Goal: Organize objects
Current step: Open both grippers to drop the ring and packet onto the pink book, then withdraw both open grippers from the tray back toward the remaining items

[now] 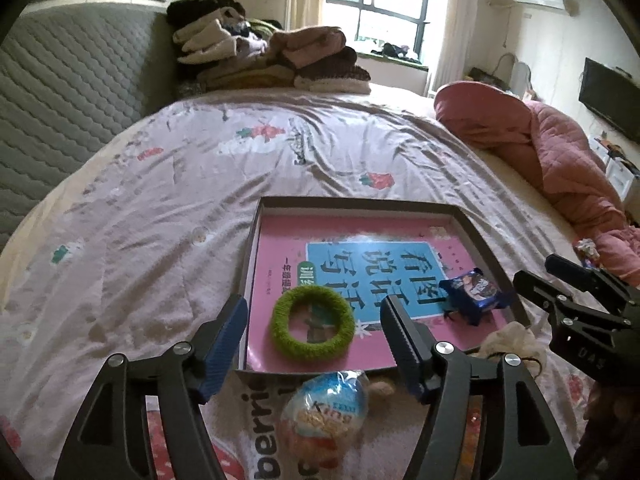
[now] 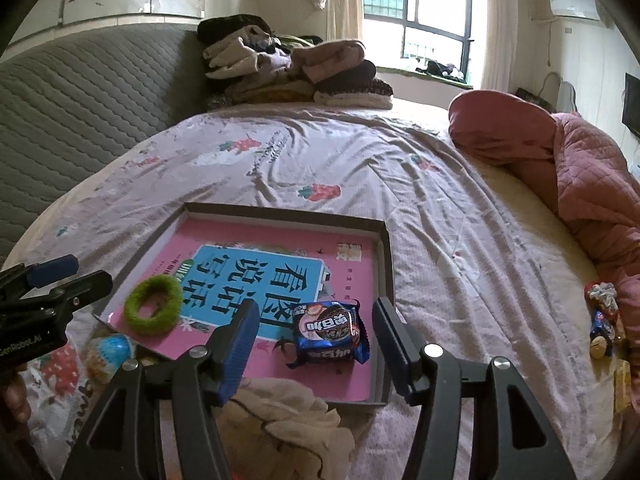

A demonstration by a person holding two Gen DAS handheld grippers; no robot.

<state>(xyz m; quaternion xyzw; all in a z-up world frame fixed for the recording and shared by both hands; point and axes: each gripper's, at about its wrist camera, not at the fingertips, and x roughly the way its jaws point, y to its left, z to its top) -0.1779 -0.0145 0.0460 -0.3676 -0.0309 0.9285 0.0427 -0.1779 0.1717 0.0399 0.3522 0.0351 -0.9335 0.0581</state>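
Bedspread [image 1: 160, 208], "King" egg [image 1: 326, 416], "ConRobot.AI" left gripper [image 2: 60, 276]

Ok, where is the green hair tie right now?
The green hair tie lies flat on the pink book inside the shallow box, near its front-left corner, left of the blue snack packet, in both wrist views.

Both wrist views look down, close, sharing the tray [image 1: 472, 220].
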